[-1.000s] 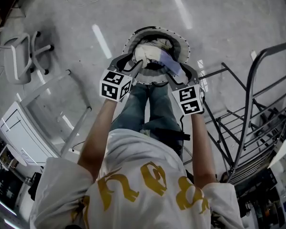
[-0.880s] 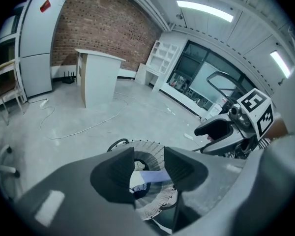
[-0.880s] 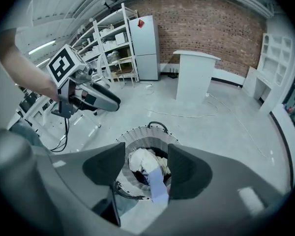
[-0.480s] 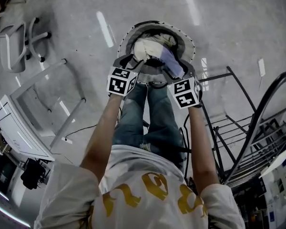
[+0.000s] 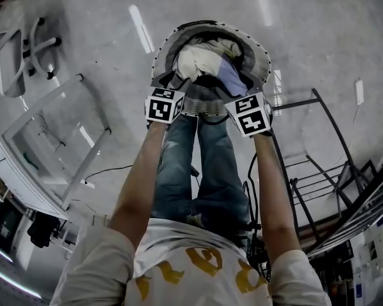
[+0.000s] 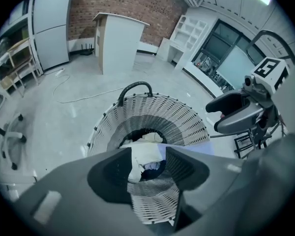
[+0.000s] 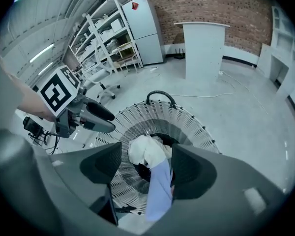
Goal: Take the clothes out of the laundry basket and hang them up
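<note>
White lattice basket point(image 5: 263, 55) sat nearer both tools than a second before. Left gripper point(image 6: 147, 162) gaped empty. Right gripper point(image 7: 146, 162) had just been opening wider, lavender cloth point(image 7: 160, 188) loose between jaws.

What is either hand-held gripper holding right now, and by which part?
Nothing. The left hand-held gripper and right hand-held gripper are open over the laundry basket; the right's jaws have just been opening, and the lavender garment shows between them, not gripped.

1 laundry basket point(image 5: 260, 53); 2 grippers point(image 5: 175, 81) point(image 5: 234, 91); 1 metal rack point(image 5: 319, 164); 1 chair point(image 5: 16, 50).
</note>
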A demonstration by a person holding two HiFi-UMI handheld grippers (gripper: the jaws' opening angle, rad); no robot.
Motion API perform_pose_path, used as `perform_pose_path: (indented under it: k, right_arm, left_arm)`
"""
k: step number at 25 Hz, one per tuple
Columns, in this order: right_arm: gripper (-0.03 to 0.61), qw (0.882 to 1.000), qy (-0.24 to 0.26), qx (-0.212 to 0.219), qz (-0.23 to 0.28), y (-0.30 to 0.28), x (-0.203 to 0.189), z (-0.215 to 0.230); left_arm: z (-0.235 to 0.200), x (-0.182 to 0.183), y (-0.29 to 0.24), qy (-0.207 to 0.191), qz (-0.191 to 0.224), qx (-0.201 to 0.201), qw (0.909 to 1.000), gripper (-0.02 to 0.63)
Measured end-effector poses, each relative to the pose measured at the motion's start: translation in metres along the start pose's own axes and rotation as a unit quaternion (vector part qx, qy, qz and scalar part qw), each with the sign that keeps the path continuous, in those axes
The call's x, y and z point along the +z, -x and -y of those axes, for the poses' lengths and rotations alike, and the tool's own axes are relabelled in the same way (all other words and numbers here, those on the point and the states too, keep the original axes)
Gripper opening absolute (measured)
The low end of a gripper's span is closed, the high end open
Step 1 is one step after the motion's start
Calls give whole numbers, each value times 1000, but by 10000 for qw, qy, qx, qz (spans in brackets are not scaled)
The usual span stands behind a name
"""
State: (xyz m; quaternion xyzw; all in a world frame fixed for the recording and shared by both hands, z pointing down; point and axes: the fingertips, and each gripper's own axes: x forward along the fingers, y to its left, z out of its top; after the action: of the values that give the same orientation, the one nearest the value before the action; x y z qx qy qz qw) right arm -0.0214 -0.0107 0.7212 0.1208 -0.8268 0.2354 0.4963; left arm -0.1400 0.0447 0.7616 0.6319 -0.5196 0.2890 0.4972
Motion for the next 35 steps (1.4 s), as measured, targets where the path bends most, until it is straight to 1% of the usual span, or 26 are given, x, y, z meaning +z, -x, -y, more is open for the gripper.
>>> perform_pose_path:
  k: [6, 12, 15, 20, 26, 31, 33, 35]
  right_arm:
    - [364, 9992, -111, 5, -376, -47, -22, 13]
    - [370, 9973, -240, -4, -691, -90, -49, 31]
    - [373, 9962, -315, 15, -816, -112, -60, 40]
    - [374, 9943, -461, 11, -962, -143, -71, 55]
    - [377, 9917, -460, 82, -1194, -176, -88, 68]
    - [383, 9880, -663, 115, -1387, -199, -105, 78]
    - [385, 9868, -605, 147, -1497, -208, -112, 79]
    - [385, 9850, -591, 158, -1615, -216, -119, 83]
  left_arm:
    - [-14, -13, -39, -24, -234, 106, 9997, 212]
    - [-29, -37, -85, 49, -631, 200, 9978, 230]
    - [-40, -54, -111, -21, -843, 269, 9961, 238]
    - [-55, -71, -143, -62, -1146, 350, 9928, 244]
    - [-72, -82, -173, -84, -1317, 479, 9901, 261]
    - [-76, -84, -195, 0, -1373, 475, 9894, 265]
    - [-78, -89, -205, 97, -1447, 450, 9884, 283]
    - [-84, -92, -214, 77, -1510, 505, 9872, 288]
